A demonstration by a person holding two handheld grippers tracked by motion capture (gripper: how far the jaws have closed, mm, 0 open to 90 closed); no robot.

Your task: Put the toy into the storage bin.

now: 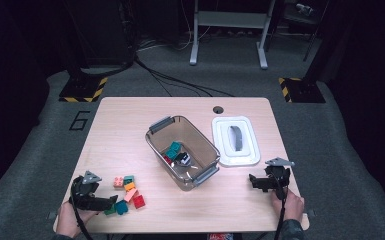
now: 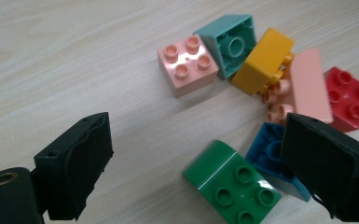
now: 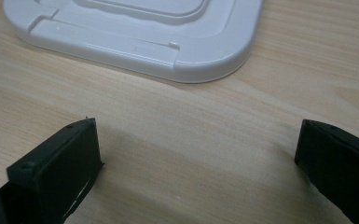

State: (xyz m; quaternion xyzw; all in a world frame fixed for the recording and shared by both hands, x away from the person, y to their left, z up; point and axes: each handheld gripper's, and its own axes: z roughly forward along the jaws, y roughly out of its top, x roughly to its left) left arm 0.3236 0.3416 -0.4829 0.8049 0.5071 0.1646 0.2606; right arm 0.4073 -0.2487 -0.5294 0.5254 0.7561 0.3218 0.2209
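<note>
On the table [image 1: 130, 115], the clear bin [image 1: 182, 150] sits at centre, its white lid [image 1: 236, 141] at 3 o'clock. The brick pile [image 1: 127, 192] lies at the bin's 8 o'clock; the left gripper [image 1: 111, 201] gapes wide over the green brick [image 2: 231, 184], the blue brick [image 2: 266, 150] crowding one jaw. The right gripper [image 1: 252, 181] stands open, empty.

A single figure "6" [image 1: 80, 120], dark on the grey floor [image 1: 40, 145], lies just left of the table's far left corner in the high view. Yellow-and-black hazard stripes mark two stand bases, left [image 1: 84, 90] and right [image 1: 300, 89]. No lettering is legible on the bricks or lid.
</note>
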